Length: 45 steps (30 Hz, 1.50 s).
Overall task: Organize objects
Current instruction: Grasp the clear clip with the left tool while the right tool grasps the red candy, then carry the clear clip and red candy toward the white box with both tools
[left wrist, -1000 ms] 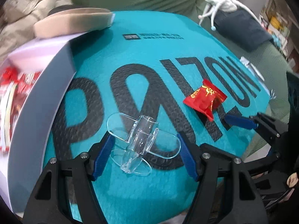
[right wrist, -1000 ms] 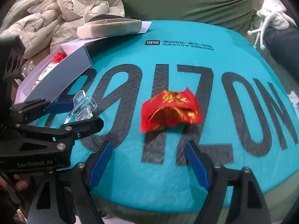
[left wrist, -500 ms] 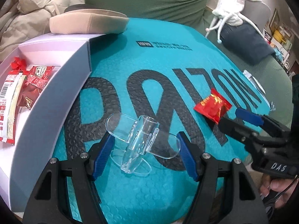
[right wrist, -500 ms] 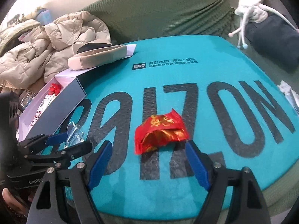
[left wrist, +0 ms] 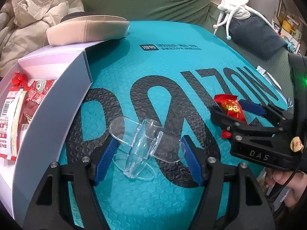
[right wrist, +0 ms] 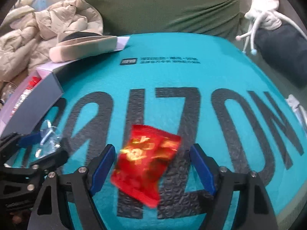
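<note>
Two tongs stand open, nothing gripped. Between the left tongs (left wrist: 148,153) lies a clear plastic holder (left wrist: 143,149); between the right tongs (right wrist: 153,168), a red candy packet (right wrist: 147,163). Pads should be lowered evenly around each before closing, then both carried to the box (left wrist: 57,95) left of them.

The left gripper (left wrist: 148,153) tips downward with its two blue pads apart. A clear plastic piece (left wrist: 144,147) sits between them – the pads (left wrist: 105,156) look to be at its edges, but a firm squeeze cannot be told. The right gripper (right wrist: 151,164) tips down too, its pads wide apart – a red packet (right wrist: 145,163) lies between them, with a gap on each side. A hand (left wrist: 287,184) holds the right gripper from behind.
</note>
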### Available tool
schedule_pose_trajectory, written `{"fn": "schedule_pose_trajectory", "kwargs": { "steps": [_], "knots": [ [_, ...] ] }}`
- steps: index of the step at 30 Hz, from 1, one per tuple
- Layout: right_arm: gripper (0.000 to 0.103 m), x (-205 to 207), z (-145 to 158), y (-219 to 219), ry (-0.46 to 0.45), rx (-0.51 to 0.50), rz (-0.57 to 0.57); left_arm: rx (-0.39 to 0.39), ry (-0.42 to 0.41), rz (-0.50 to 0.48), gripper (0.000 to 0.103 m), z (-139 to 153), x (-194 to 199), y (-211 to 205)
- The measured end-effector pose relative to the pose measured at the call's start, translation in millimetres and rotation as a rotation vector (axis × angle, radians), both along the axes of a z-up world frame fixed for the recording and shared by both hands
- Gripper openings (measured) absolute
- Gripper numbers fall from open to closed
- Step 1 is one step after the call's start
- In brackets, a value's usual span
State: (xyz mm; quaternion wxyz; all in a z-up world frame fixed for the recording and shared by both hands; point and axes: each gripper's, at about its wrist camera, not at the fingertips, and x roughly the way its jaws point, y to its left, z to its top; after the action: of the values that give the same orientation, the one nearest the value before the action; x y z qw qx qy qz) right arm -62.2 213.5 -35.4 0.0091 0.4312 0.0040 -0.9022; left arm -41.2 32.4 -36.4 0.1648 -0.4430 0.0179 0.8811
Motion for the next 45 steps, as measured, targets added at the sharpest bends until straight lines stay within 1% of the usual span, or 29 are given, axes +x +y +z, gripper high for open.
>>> {"fn": "schedule_pose_trajectory", "kwargs": {
  "steps": [2, 4, 7, 8, 9, 11, 12, 13, 17, 23, 27, 30, 35, 37, 39, 42, 45],
  "knots": [
    [0.081, 1, -1, 0, -0.002, 0.005, -0.009, -0.015, 0.005, -0.001, 0.067, 0, 0, 2],
    [0.081, 4, -1, 1, 0.000, 0.007, -0.027, -0.013, 0.005, -0.001, 0.067, 0, 1, 1],
    [0.077, 10, -2, 5, 0.002, -0.001, -0.057, -0.002, 0.001, 0.002, 0.067, 0, 1, 0],
    [0.074, 11, -1, 5, 0.003, 0.000, -0.060, -0.003, 0.001, 0.003, 0.067, 0, 1, 0],
    [0.069, 12, -1, 5, 0.004, 0.000, -0.062, -0.004, 0.001, 0.005, 0.067, -1, 1, 0],
    [0.061, 16, 0, 7, 0.010, -0.001, -0.072, -0.009, -0.001, 0.009, 0.067, 0, 1, 1],
    [0.055, 17, 1, 7, 0.012, -0.004, -0.074, -0.012, -0.002, 0.010, 0.068, -1, 2, 2],
    [0.052, 18, 1, 9, 0.014, -0.007, -0.078, -0.016, -0.002, 0.011, 0.068, -1, 2, 3],
    [0.052, 22, 3, 10, 0.008, -0.036, -0.066, -0.007, -0.010, 0.014, 0.068, 0, 4, 2],
    [0.051, 30, 7, 20, 0.007, -0.158, -0.044, 0.027, -0.036, 0.040, 0.068, 3, 3, -4],
    [0.051, 34, 9, 21, -0.002, -0.190, -0.038, 0.041, -0.055, 0.061, 0.067, 5, 4, -4],
    [0.051, 39, 12, 19, -0.015, -0.209, -0.027, 0.046, -0.040, 0.073, 0.067, 12, 9, -4],
    [0.051, 56, 23, 16, -0.021, -0.209, -0.017, 0.037, -0.033, 0.080, 0.067, 21, 23, -2],
    [0.051, 63, 30, 17, -0.027, -0.223, -0.019, 0.008, -0.036, 0.095, 0.067, 24, 29, 0],
    [0.051, 71, 37, 16, -0.024, -0.239, -0.008, 0.011, -0.030, 0.100, 0.067, 28, 35, 2],
    [0.051, 82, 47, 10, -0.049, -0.205, 0.015, 0.023, -0.016, 0.109, 0.067, 38, 48, 2],
    [0.051, 93, 59, 8, -0.038, -0.193, 0.038, 0.003, 0.021, 0.112, 0.068, 53, 63, 1]
  ]
}}
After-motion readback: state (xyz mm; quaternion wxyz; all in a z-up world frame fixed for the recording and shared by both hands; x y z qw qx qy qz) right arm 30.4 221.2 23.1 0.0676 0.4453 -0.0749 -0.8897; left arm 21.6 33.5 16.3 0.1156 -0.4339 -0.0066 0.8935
